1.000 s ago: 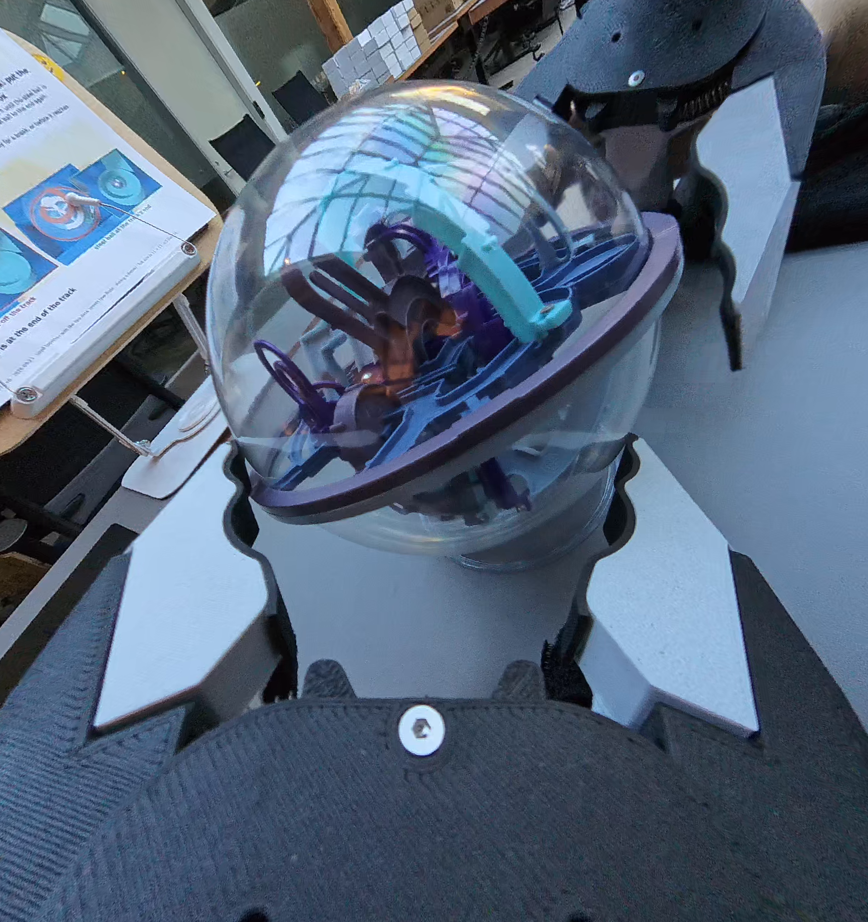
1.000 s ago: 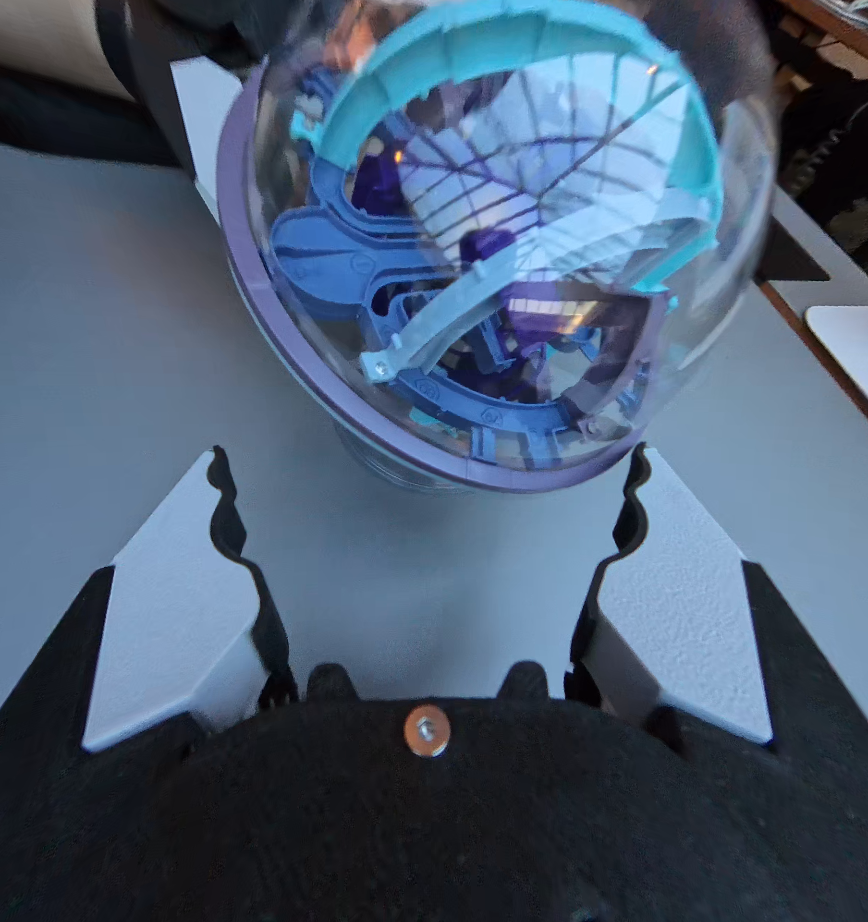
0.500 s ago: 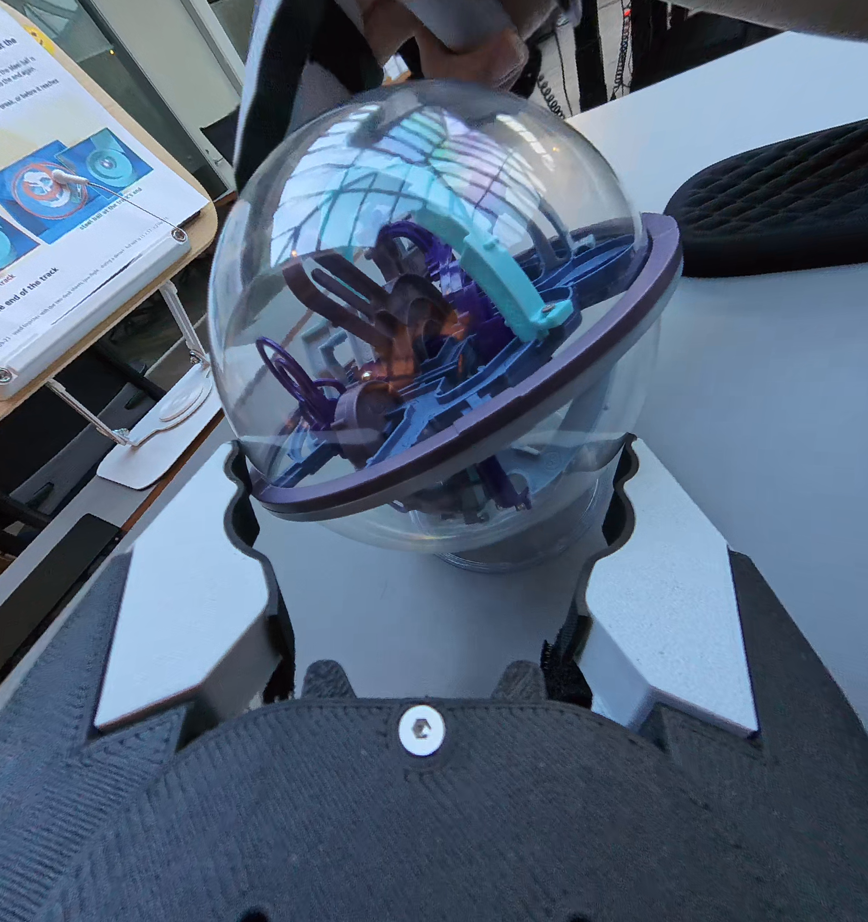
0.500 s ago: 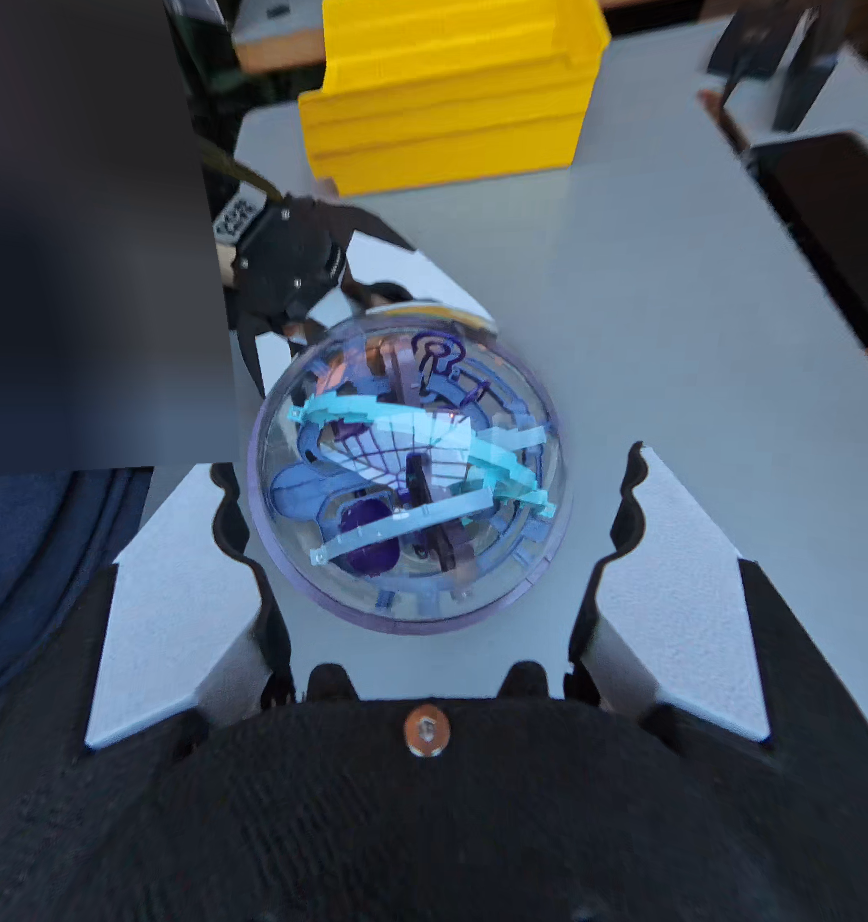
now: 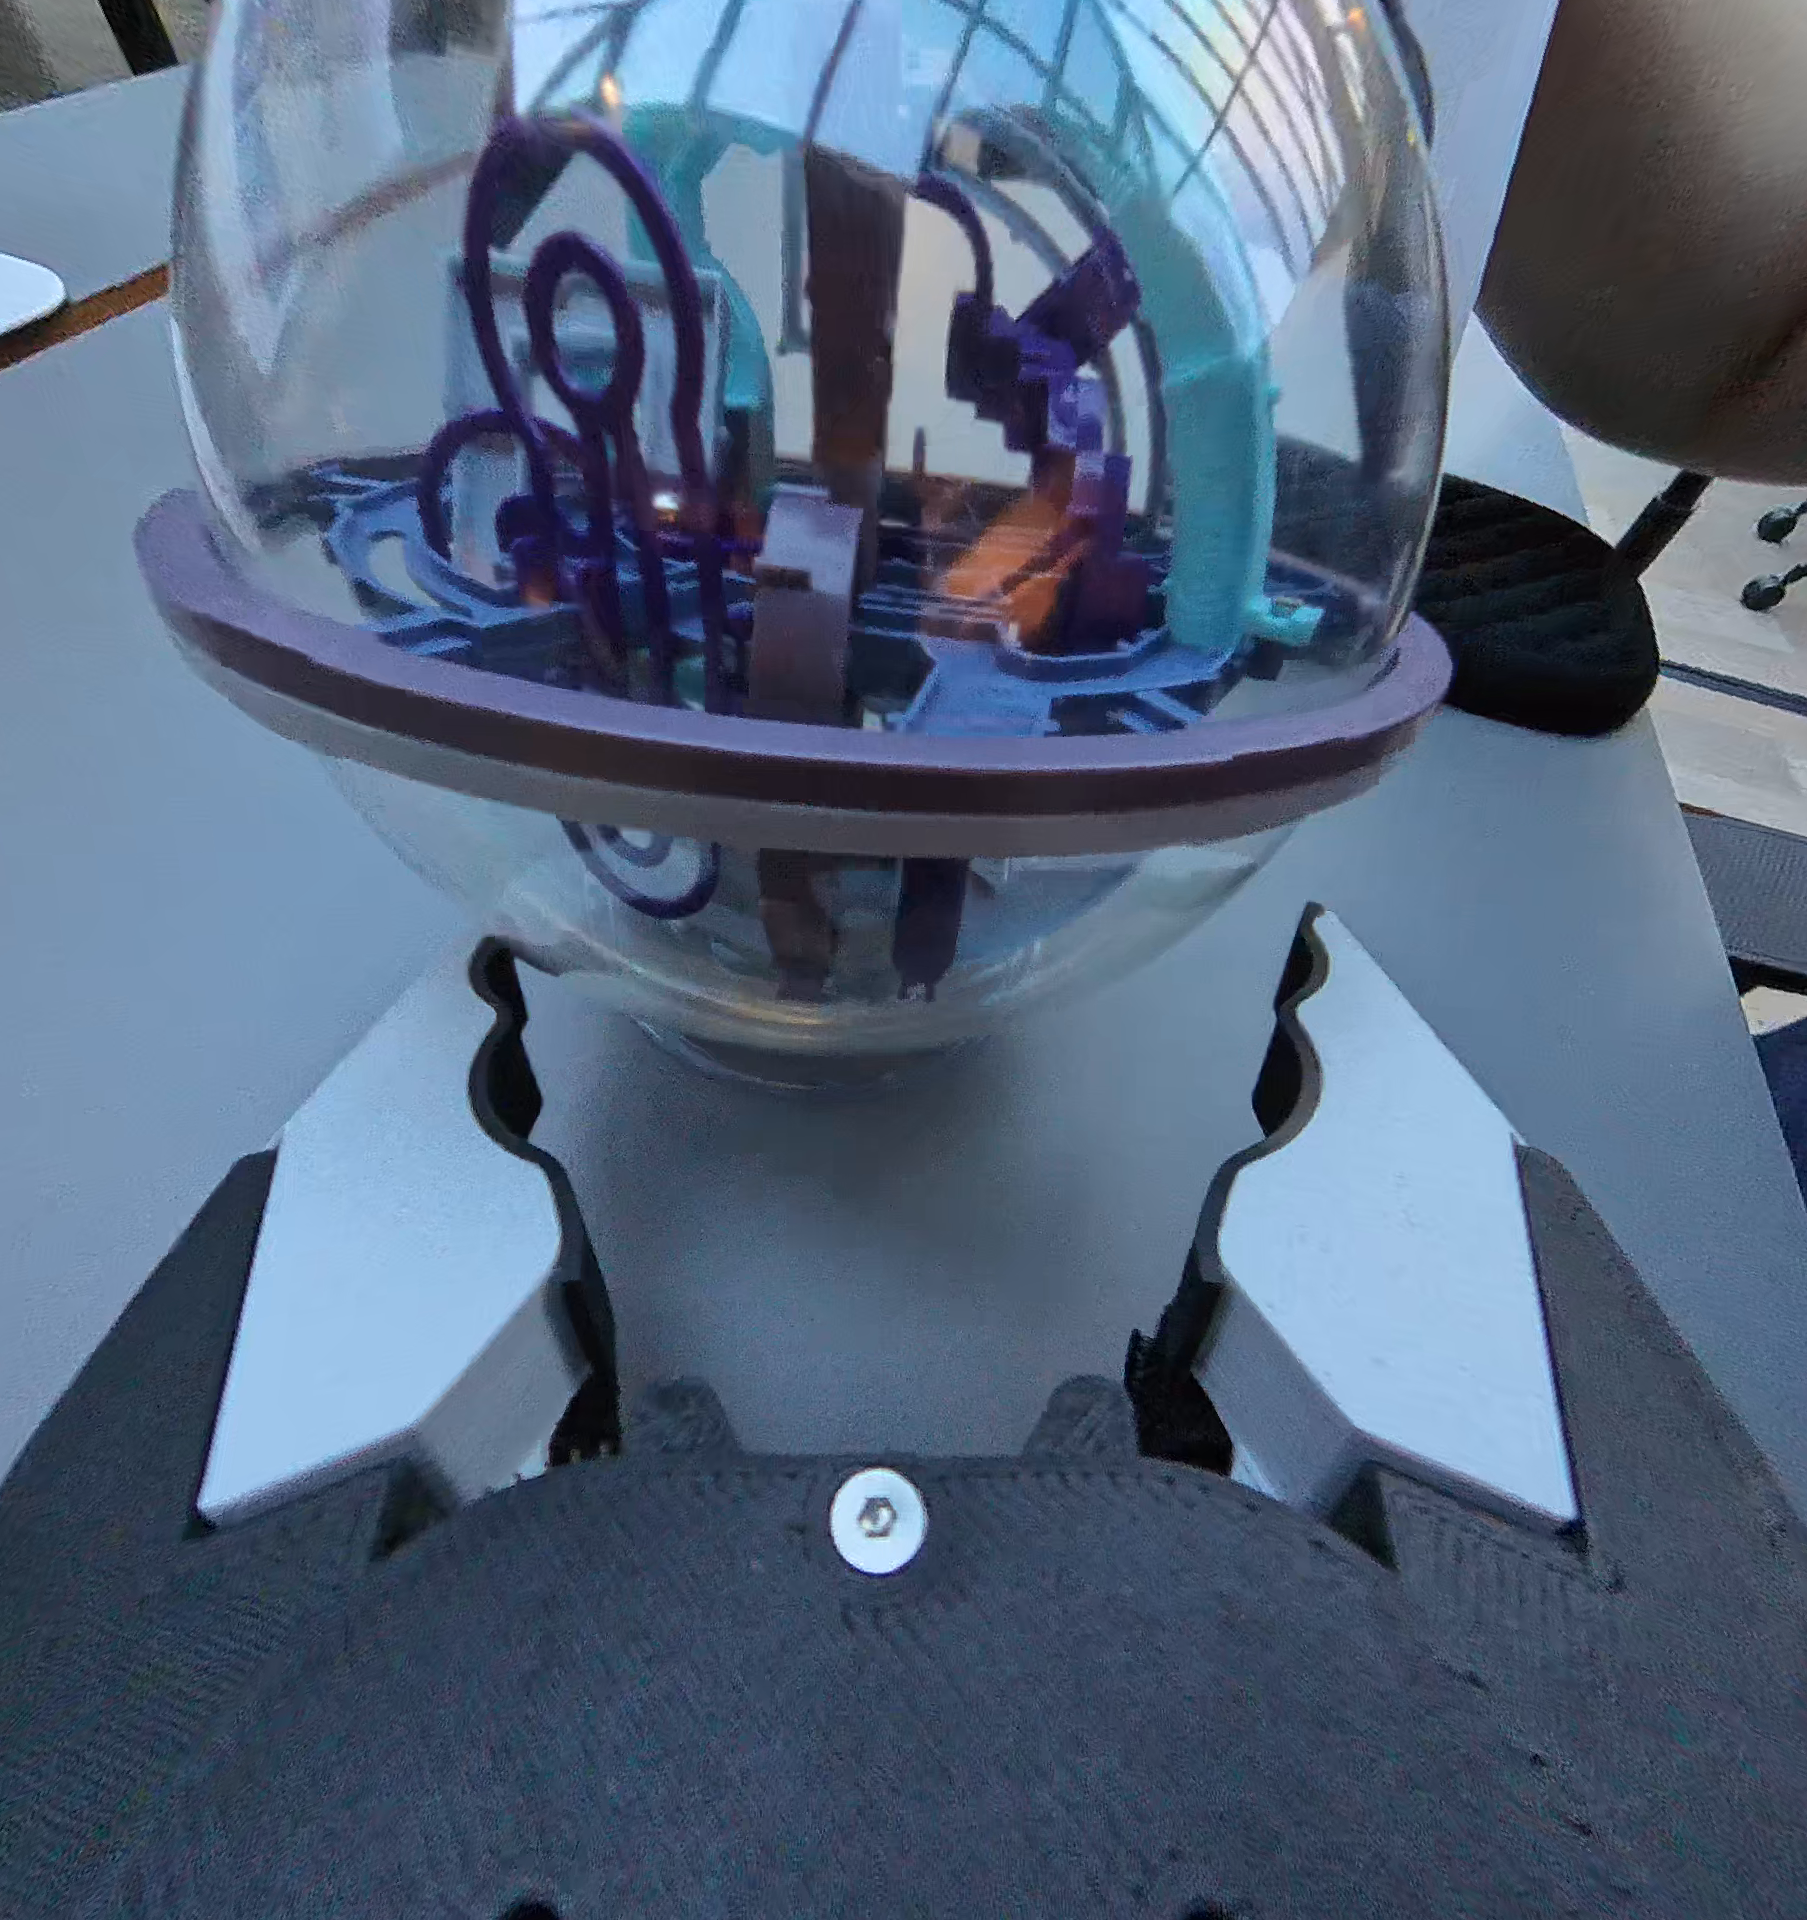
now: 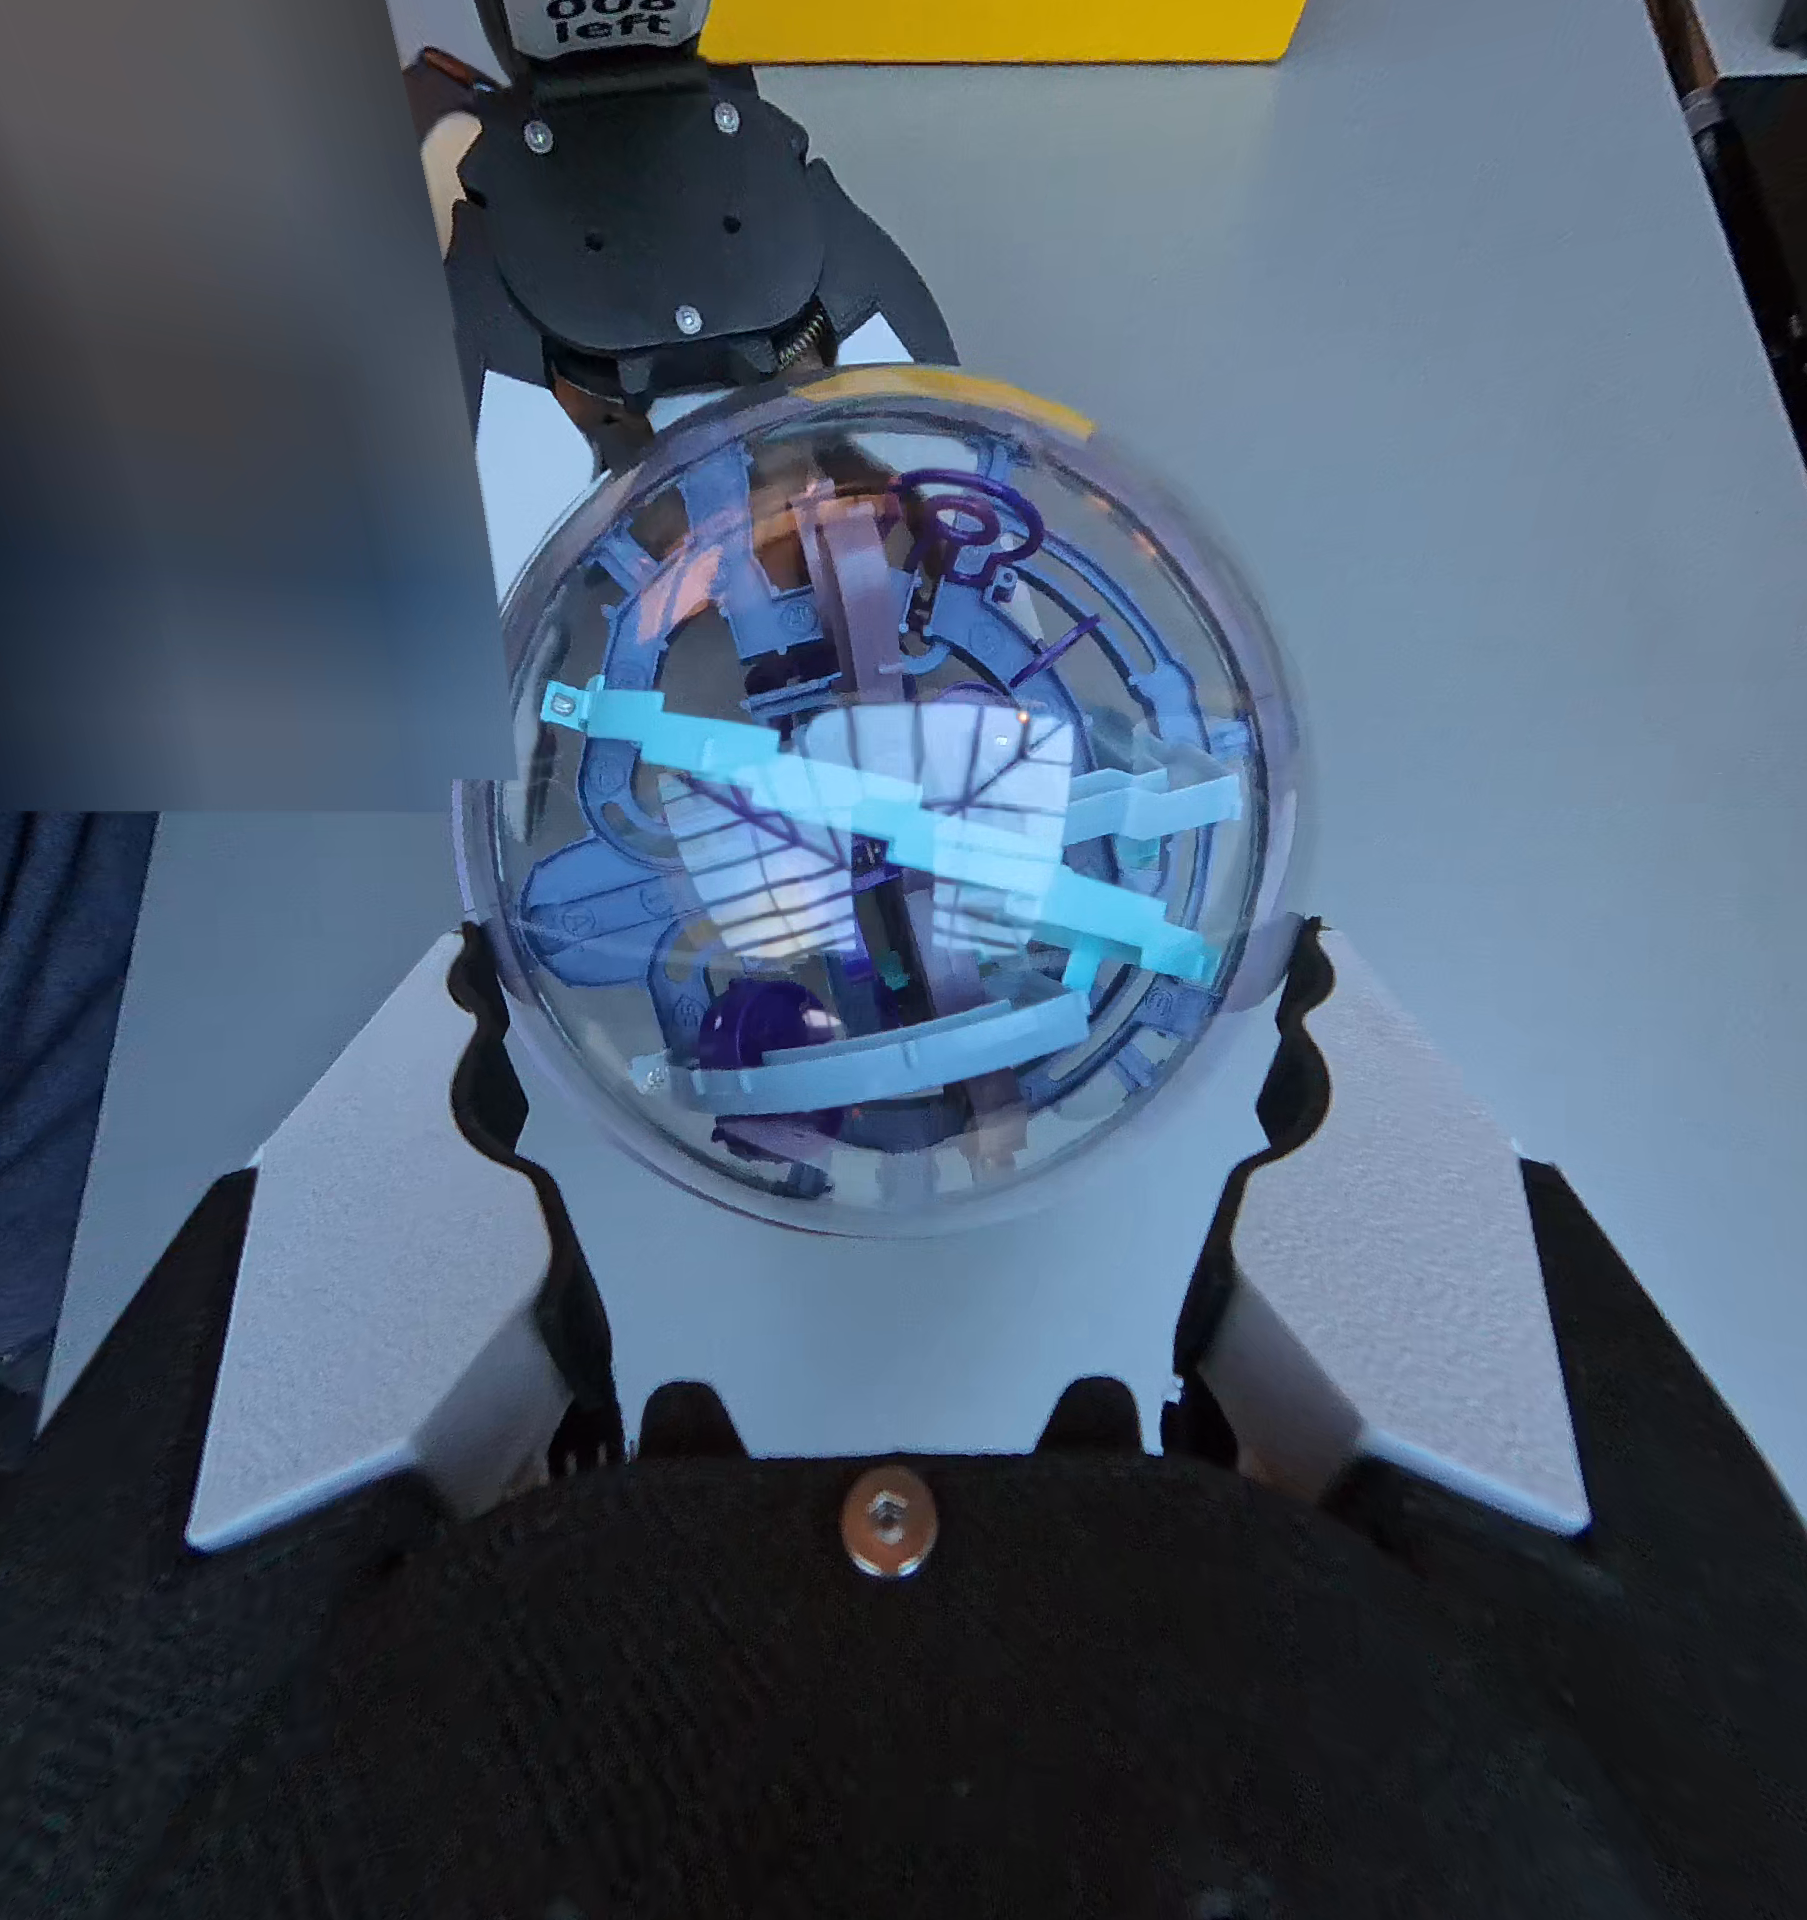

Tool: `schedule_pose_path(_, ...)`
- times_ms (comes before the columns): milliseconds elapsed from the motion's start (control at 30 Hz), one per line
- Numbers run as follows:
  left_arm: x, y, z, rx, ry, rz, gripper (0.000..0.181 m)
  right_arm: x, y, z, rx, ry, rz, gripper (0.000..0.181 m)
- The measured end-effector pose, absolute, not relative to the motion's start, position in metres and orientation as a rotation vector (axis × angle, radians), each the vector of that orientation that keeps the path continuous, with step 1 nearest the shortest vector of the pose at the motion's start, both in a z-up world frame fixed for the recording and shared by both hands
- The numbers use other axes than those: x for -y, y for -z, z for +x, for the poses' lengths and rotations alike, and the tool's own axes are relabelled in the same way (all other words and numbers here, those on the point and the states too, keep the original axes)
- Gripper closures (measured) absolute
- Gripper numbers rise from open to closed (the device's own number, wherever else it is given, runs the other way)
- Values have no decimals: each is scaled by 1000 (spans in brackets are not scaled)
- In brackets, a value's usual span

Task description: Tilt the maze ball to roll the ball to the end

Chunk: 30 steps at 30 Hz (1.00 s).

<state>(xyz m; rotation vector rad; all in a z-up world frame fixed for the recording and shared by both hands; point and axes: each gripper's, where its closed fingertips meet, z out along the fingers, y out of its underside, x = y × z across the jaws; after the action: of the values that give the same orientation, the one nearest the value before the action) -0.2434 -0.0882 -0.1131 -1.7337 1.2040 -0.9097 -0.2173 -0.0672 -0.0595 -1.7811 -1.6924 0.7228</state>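
The maze ball (image 5: 795, 416) is a clear sphere with a purple ring (image 5: 774, 764) around its middle and blue, teal and purple tracks inside. In the left wrist view the ring is nearly level. The ball's lower dome sits between the fingertips of my left gripper (image 5: 899, 945), which holds it just above the grey table. In the right wrist view I look down on the ball (image 6: 878, 831). My right gripper (image 6: 888, 935) is wide apart, its tips beside the ball's widest part. The left gripper's black body (image 6: 650, 208) shows behind the ball. I cannot pick out the small ball inside.
The grey table (image 6: 1398, 520) has its edge on the right of the left wrist view (image 5: 1657, 1091). A yellow bin (image 6: 982, 31) stands at the far end. A black quilted seat (image 5: 1533, 623) lies off the edge. A person's arm (image 5: 1688, 260) and dark blue clothing (image 6: 16, 1039) are nearby.
The left gripper swung round with the ball, and the ring went from tilted to nearly level. The right gripper rose above the ball, then came down until its tips flank it.
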Motion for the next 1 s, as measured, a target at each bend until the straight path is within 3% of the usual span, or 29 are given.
schedule_pose_path(1000,71,110,-235,-1261,745,-1604,32,68,63,-221,1525,-749,-1610,30)
